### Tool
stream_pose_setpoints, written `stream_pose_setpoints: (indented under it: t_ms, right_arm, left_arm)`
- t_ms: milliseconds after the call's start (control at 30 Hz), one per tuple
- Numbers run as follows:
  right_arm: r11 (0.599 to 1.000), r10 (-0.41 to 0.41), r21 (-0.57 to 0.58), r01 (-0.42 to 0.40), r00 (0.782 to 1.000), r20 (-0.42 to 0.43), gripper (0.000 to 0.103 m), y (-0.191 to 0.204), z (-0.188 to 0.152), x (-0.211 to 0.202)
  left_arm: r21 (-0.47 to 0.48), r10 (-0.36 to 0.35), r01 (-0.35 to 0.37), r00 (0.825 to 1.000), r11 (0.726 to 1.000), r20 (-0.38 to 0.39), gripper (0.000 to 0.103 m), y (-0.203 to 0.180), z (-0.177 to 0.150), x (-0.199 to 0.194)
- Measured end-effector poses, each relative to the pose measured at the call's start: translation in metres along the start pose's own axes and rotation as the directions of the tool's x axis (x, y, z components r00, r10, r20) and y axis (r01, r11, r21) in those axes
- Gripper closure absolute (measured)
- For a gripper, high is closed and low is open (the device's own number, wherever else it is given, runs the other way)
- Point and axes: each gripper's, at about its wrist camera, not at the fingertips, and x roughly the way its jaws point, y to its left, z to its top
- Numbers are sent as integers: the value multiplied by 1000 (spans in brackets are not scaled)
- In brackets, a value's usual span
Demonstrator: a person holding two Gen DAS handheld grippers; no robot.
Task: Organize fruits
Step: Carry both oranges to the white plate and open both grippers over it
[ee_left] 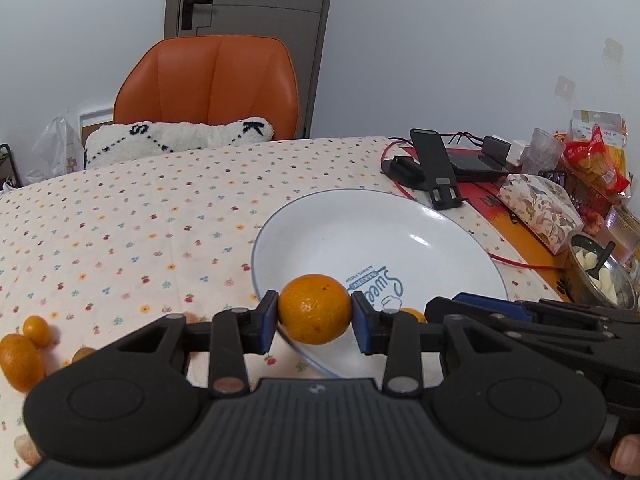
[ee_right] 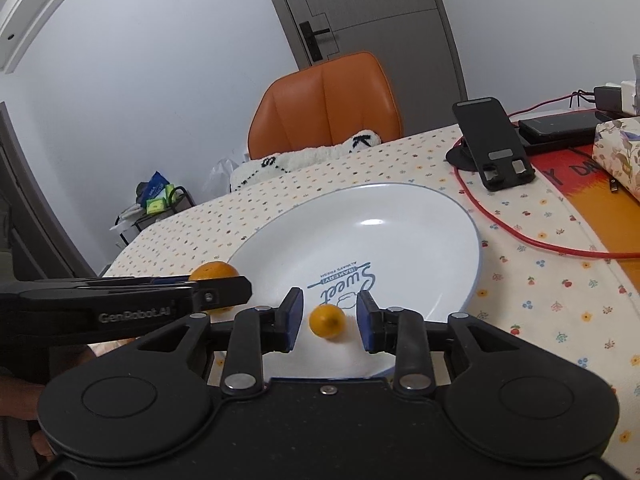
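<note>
Clamped between the blue pads of the left gripper, a mandarin hangs over the near left rim of the white plate. Just right of it, the right gripper stands parted around a kumquat lying on the plate, neither pad touching it. More kumquats lie on the flowered tablecloth, far left.

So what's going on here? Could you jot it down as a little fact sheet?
left gripper: jaws shut on the orange, held at the plate's near rim
right gripper: jaws open, small fruit between them, untouched
plate: white, holds only the small fruit
loose fruits: on the tablecloth, left of the plate
</note>
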Motion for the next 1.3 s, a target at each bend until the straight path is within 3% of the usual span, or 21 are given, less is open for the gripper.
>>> stream_pose_setpoints:
  t_ms: [200, 600, 700, 867, 1033, 1200, 1300]
  right_arm:
    - [1000, 4, -6, -4, 1000, 20, 61, -1, 0, -9]
    - [1000, -4, -2, 4, 1000, 23, 60, -1, -2, -16]
    - [1000, -5, -8, 5, 1000, 26, 55, 2, -4, -17]
    - [1000, -2, -14, 2, 1000, 31, 50, 9, -5, -20]
    - [1000, -3, -19, 4, 999, 48, 37, 17, -7, -24]
    - [1000, -1, -13, 2, 996, 90, 10, 25, -7, -31]
    - [1000, 5, -7, -4, 994, 111, 0, 30, -6, -34]
  left_arm:
    - [-2, -1, 1, 1000, 1000, -4, 66, -6, 1, 4]
    - [-8, 16, -16, 1000, 1000, 25, 62, -2, 3, -12]
    - [-29, 25, -24, 999, 999, 24, 61, 5, 1, -19]
    - [-55, 50, -48, 998, 997, 37, 44, 17, -4, -33]
    - [-71, 63, -58, 996, 996, 62, 29, 29, -10, -50]
    - [-114, 85, -76, 993, 991, 76, 26, 45, -18, -65]
    - [-134, 117, -105, 990, 985, 82, 21, 55, -21, -74]
